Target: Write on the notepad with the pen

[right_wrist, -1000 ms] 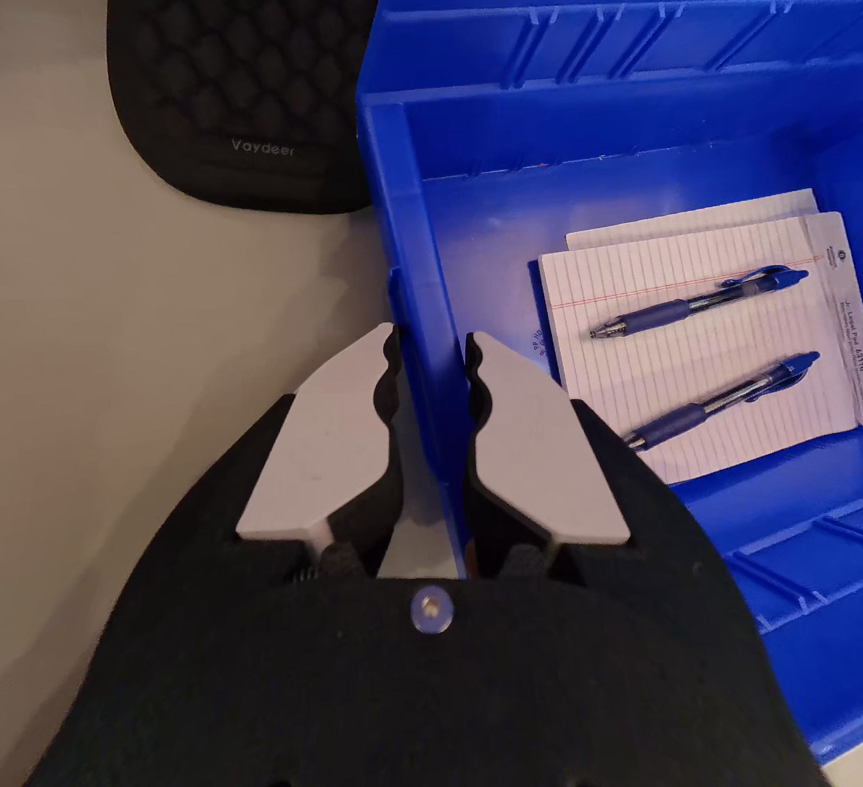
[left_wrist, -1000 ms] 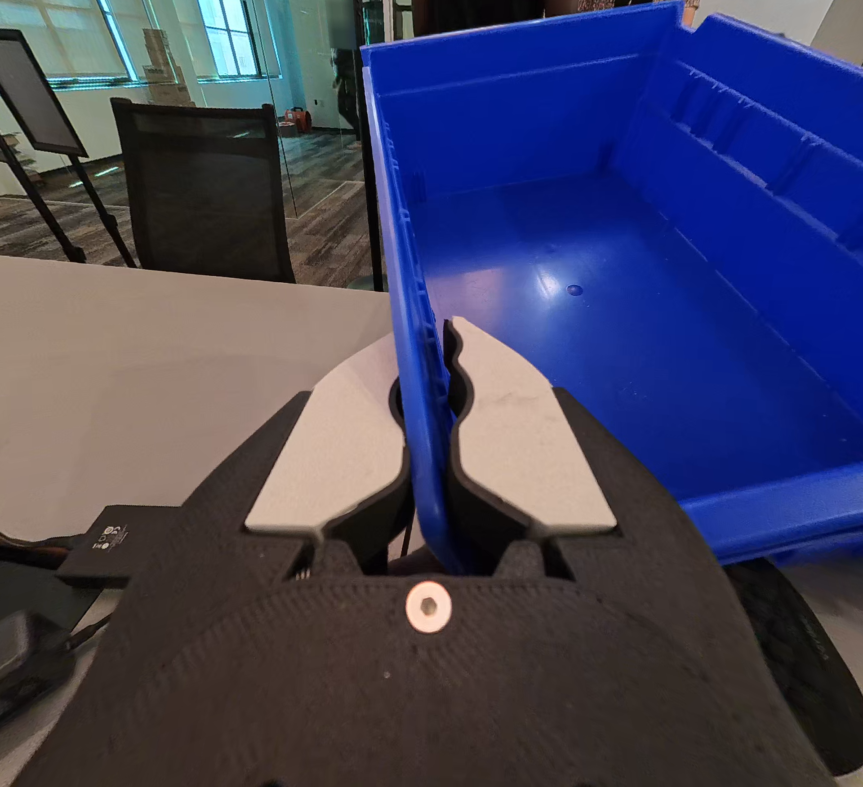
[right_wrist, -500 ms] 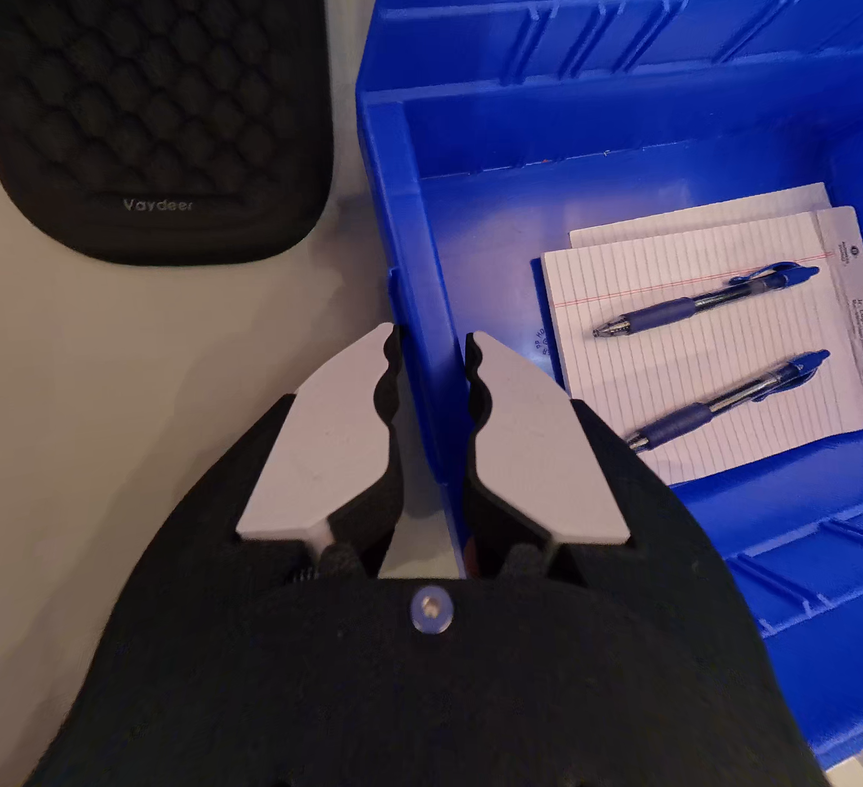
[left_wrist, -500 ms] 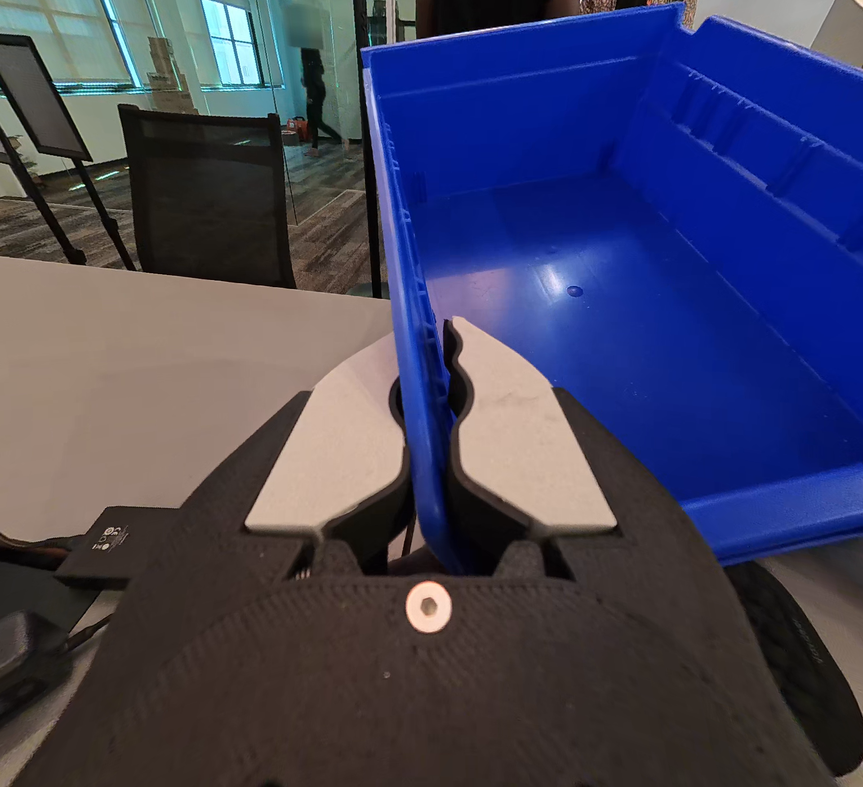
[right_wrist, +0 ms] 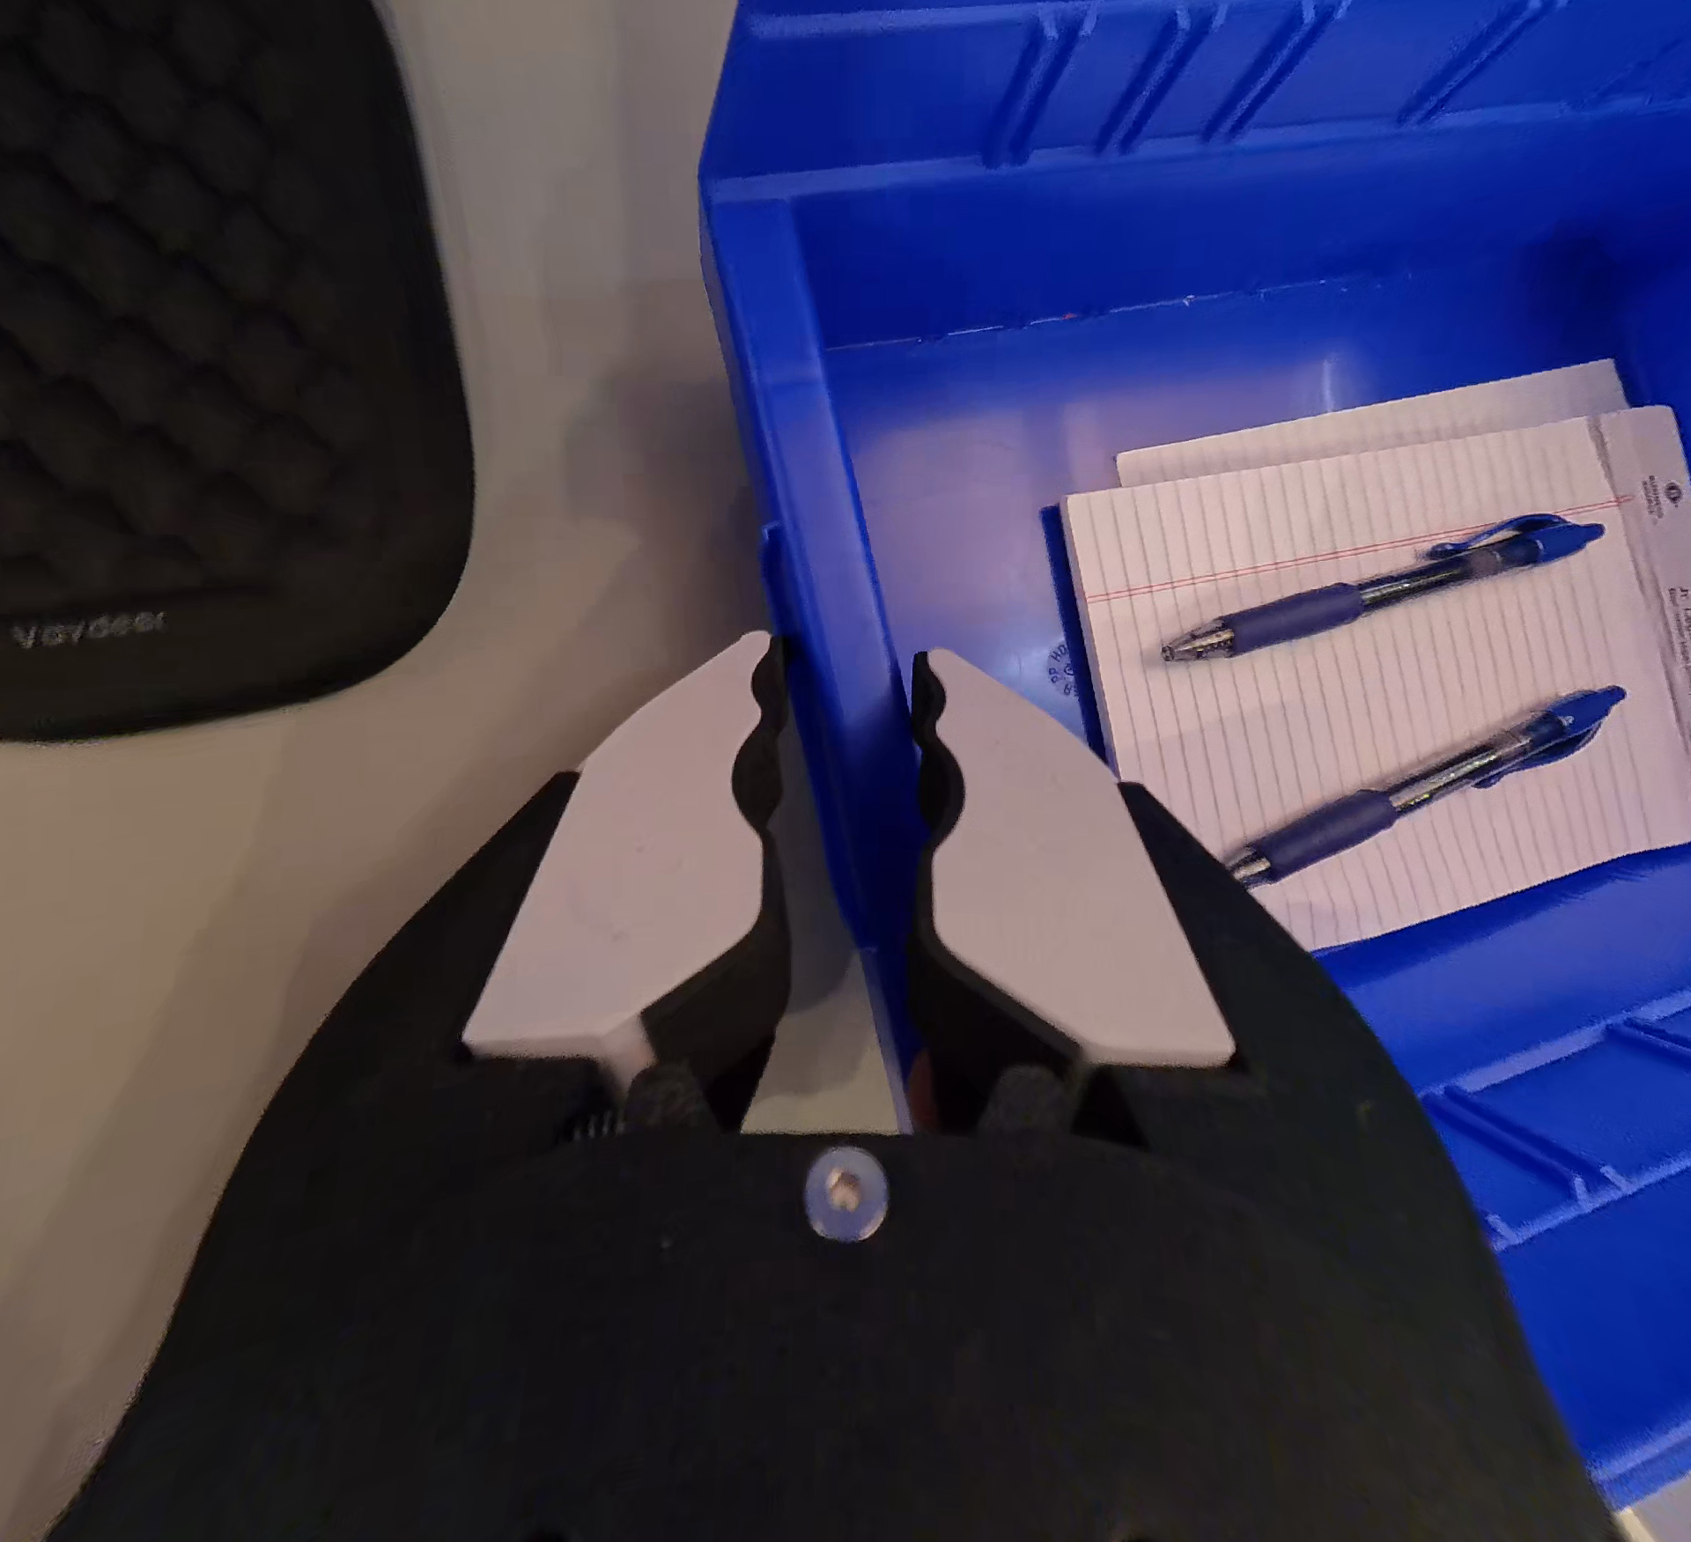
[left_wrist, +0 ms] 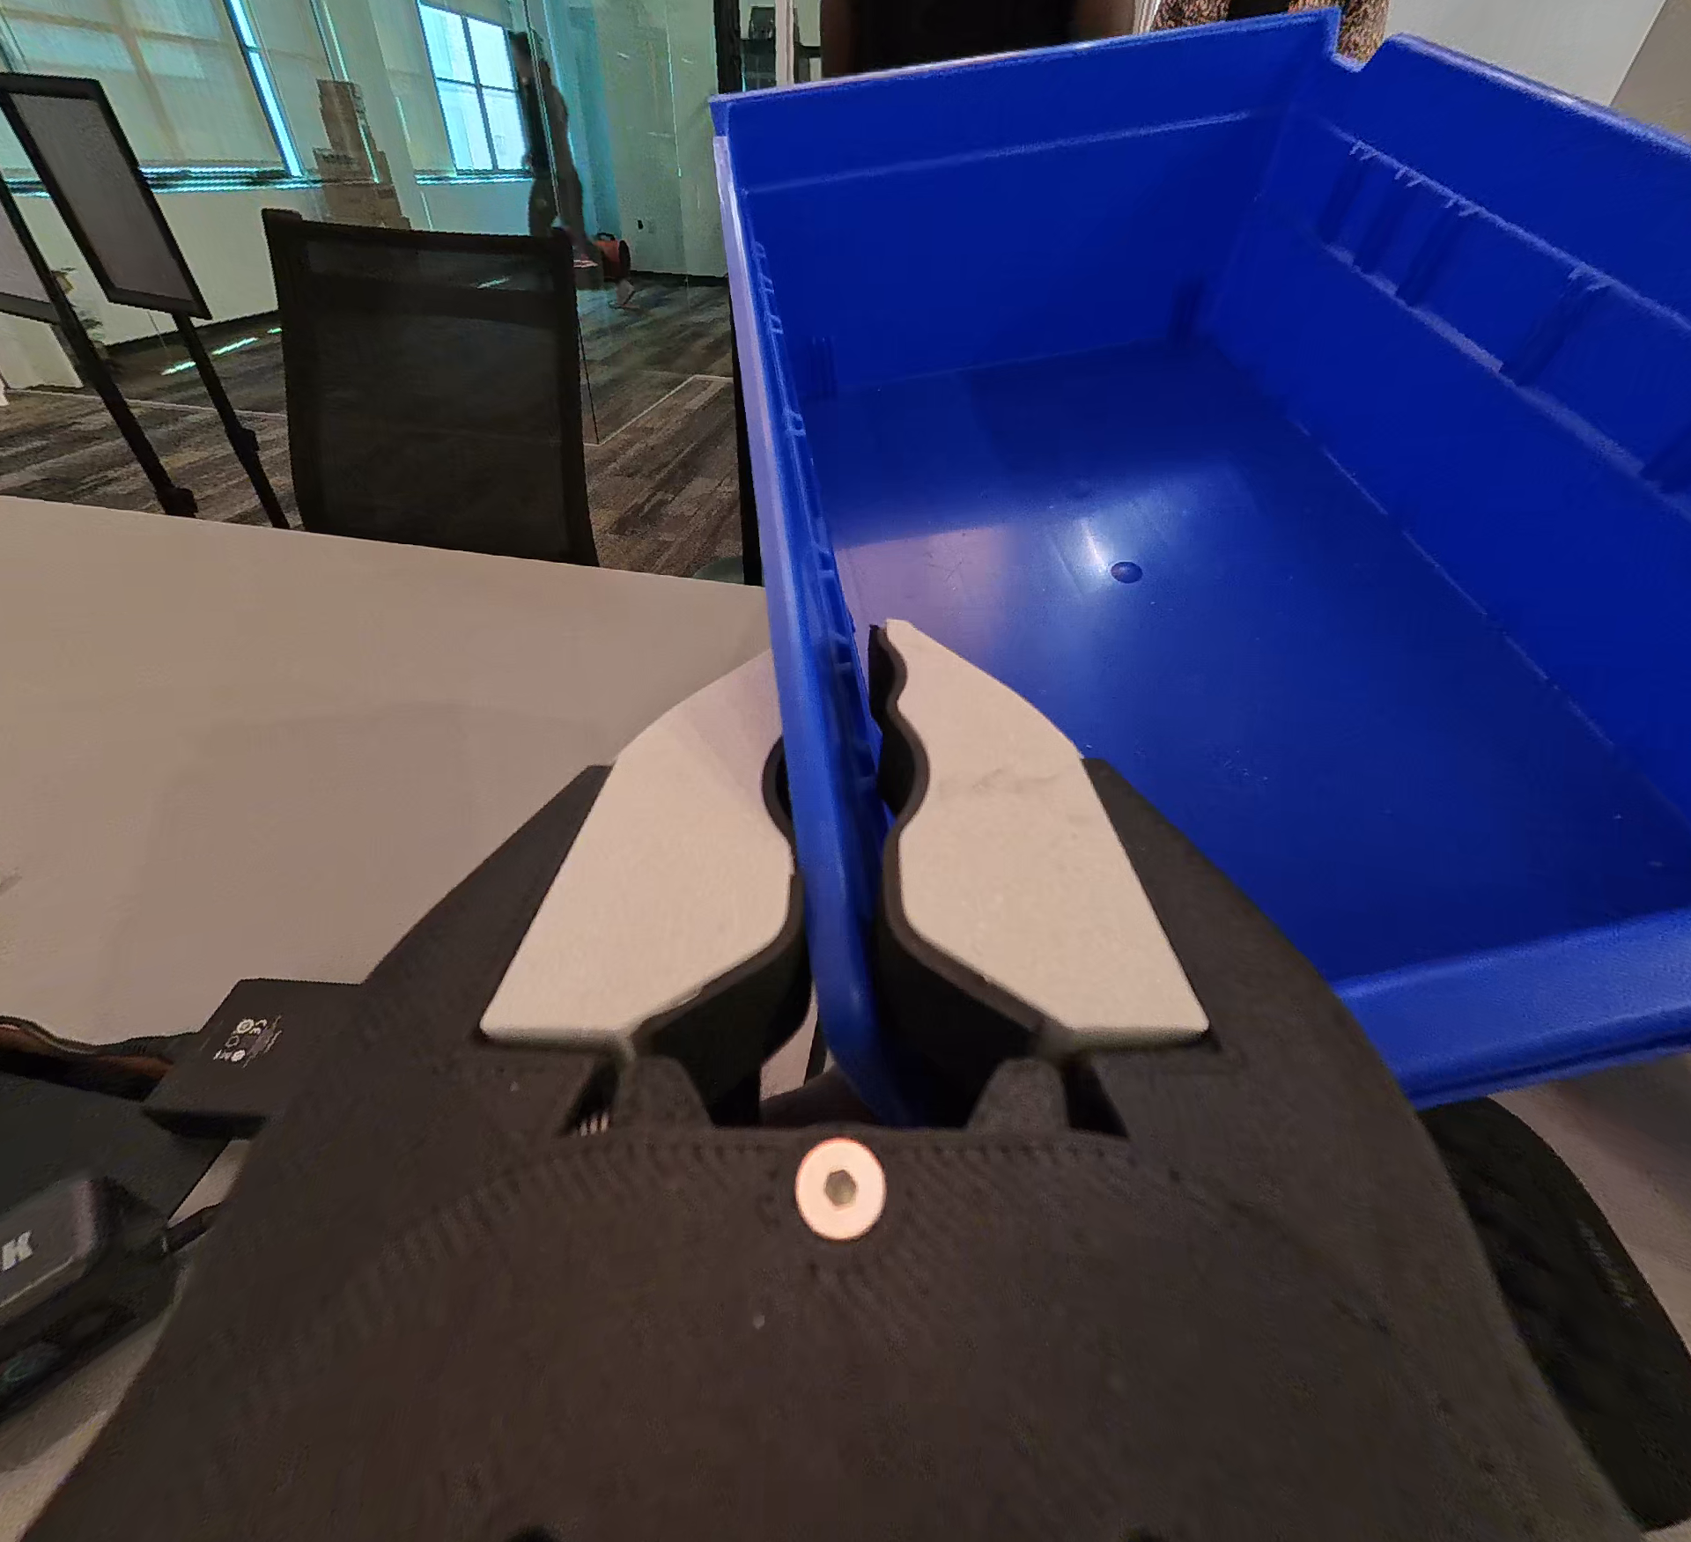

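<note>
Left tongs (left_wrist: 828, 711): clamped on the side wall of an empty blue bin (left_wrist: 1190, 675)
Right tongs (right_wrist: 846, 688): gripping the wall of a second blue bin (right_wrist: 915, 263)
Notepad (right_wrist: 1281, 729): flat inside that bin
Pens: upper pen (right_wrist: 1373, 592) and lower pen (right_wrist: 1427, 794) lying on the notepad
Tabletop (right_wrist: 595, 217): black pad (right_wrist: 183, 309) resting left of the bin

The left wrist camera looks level across a blue bin (left_wrist: 1190, 583); the right looks steeply down into another bin (right_wrist: 915, 446), both close.
</note>
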### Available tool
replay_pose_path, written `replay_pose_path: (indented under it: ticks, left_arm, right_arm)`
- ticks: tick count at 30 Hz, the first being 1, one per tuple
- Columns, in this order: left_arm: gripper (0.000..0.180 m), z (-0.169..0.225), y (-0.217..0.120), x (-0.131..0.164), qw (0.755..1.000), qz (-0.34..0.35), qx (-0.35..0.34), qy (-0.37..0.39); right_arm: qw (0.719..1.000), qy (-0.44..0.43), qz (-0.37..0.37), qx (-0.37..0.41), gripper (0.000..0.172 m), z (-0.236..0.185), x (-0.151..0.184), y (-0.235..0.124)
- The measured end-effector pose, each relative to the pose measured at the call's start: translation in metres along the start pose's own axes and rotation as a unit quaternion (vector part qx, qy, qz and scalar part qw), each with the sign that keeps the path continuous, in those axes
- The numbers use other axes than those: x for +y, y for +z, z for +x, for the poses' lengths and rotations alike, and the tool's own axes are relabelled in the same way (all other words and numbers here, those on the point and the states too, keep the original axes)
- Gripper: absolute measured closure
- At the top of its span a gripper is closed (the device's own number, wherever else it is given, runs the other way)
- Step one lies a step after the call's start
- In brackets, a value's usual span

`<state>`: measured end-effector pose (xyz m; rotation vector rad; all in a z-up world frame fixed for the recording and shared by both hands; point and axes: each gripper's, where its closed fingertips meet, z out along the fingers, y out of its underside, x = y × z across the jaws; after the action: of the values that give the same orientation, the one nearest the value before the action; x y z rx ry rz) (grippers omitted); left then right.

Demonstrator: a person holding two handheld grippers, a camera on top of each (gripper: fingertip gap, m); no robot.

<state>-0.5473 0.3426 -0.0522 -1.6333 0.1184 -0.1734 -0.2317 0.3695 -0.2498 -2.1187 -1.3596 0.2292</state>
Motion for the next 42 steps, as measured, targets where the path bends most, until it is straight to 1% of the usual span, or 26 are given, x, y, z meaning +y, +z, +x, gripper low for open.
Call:
replay_pose_path:
  ticks: [10,11,13,14,17,20,22,24,28,31,34,38,42]
  left_arm:
    - [0.171,-0.003,-0.004,-0.003,1.0,0.007,-0.001,-0.003]
    - [0.171,-0.002,-0.004,-0.003,1.0,0.008,0.001,-0.004]
    - [0.171,0.001,-0.004,-0.006,1.0,0.012,0.005,-0.004]
    - [0.171,0.004,-0.003,-0.007,1.0,0.013,0.008,-0.003]
    - [0.171,0.021,0.001,-0.014,1.0,0.017,0.024,0.005]
    - [0.171,0.052,0.008,-0.02,0.998,0.014,0.054,0.017]
    - [0.171,0.079,0.013,-0.024,0.996,0.014,0.084,0.03]
    - [0.171,0.11,0.016,-0.028,0.991,0.012,0.124,0.038]
    - [0.171,0.175,0.012,-0.038,0.977,0.017,0.209,0.045]
    - [0.171,0.23,0.005,-0.043,0.959,0.016,0.278,0.048]
    - [0.171,0.291,-0.003,-0.039,0.937,0.008,0.345,0.059]
    - [0.171,0.378,-0.01,-0.014,0.899,-0.026,0.431,0.076]
    - [0.171,0.464,-0.013,0.023,0.855,-0.069,0.505,0.099]
  right_arm:
    - [0.999,0.032,0.003,0.044,0.145,0.032,-0.022,0.021]
    - [0.998,0.03,0.011,0.049,0.145,0.032,-0.023,0.02]
    - [0.998,0.031,0.034,0.052,0.137,0.027,-0.024,0.01]
    - [0.997,0.034,0.051,0.047,0.136,0.023,-0.026,0.001]
    - [0.991,0.057,0.123,0.014,0.134,0.007,-0.031,-0.043]
    - [0.976,0.077,0.204,0.003,0.128,0.002,-0.027,-0.103]
    - [0.962,0.081,0.259,0.002,0.128,-0.002,-0.022,-0.149]
    - [0.951,0.084,0.298,0.013,0.122,-0.005,-0.011,-0.193]
    - [0.927,0.075,0.366,0.037,0.119,-0.02,0.017,-0.273]
    - [0.91,0.071,0.404,0.068,0.12,-0.032,0.046,-0.326]
    - [0.892,0.082,0.433,0.1,0.12,-0.042,0.083,-0.371]
    - [0.864,0.116,0.459,0.173,0.118,-0.049,0.142,-0.424]
    - [0.839,0.157,0.462,0.241,0.119,-0.054,0.199,-0.464]
